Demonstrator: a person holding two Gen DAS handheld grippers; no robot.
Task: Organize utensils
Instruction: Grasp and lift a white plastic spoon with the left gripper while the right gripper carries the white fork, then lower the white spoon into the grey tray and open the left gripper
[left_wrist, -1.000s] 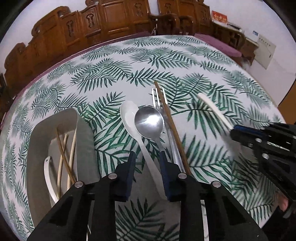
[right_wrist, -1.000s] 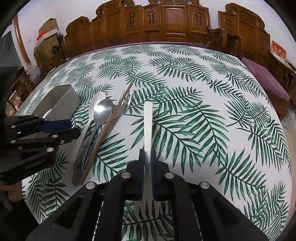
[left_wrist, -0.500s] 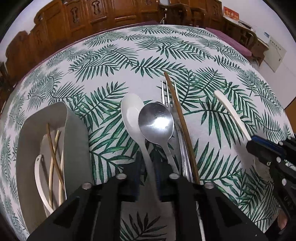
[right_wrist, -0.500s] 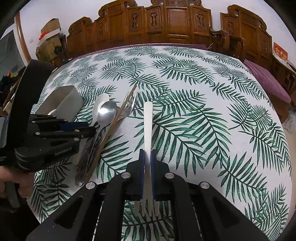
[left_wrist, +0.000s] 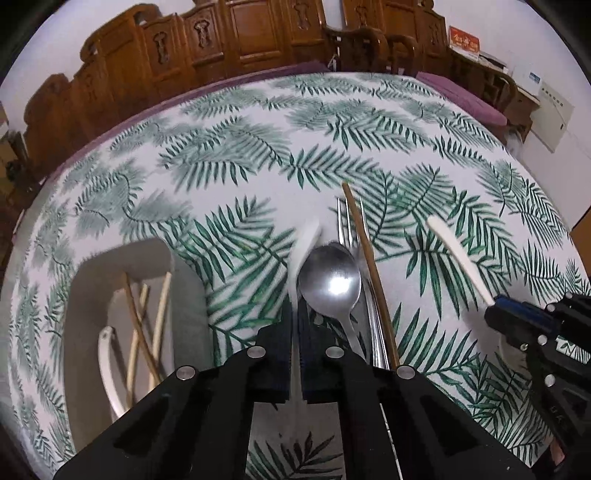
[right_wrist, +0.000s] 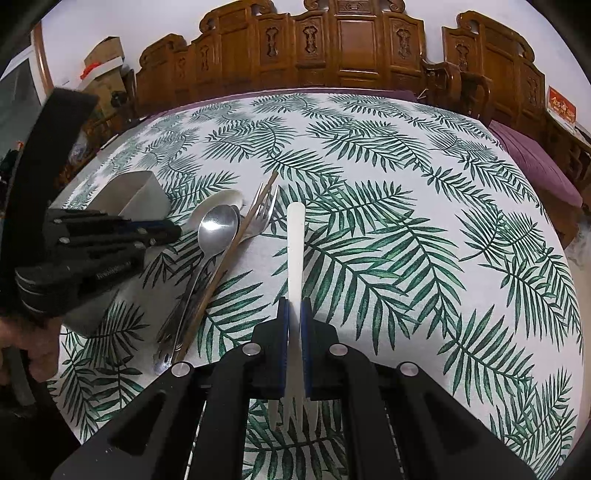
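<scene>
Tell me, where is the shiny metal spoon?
The metal spoon lies mid-table in the left wrist view, between the white spoon and the brown chopstick.

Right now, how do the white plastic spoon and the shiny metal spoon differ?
The white plastic spoon is matte and turned on its edge; the shiny metal spoon mirrors the light and lies bowl-up. The white spoon's handle is pinched in the closed left tool; the metal spoon lies free on the leaf-print tablecloth, its handle over a metal fork. Both point away from the camera, side by side.
</scene>
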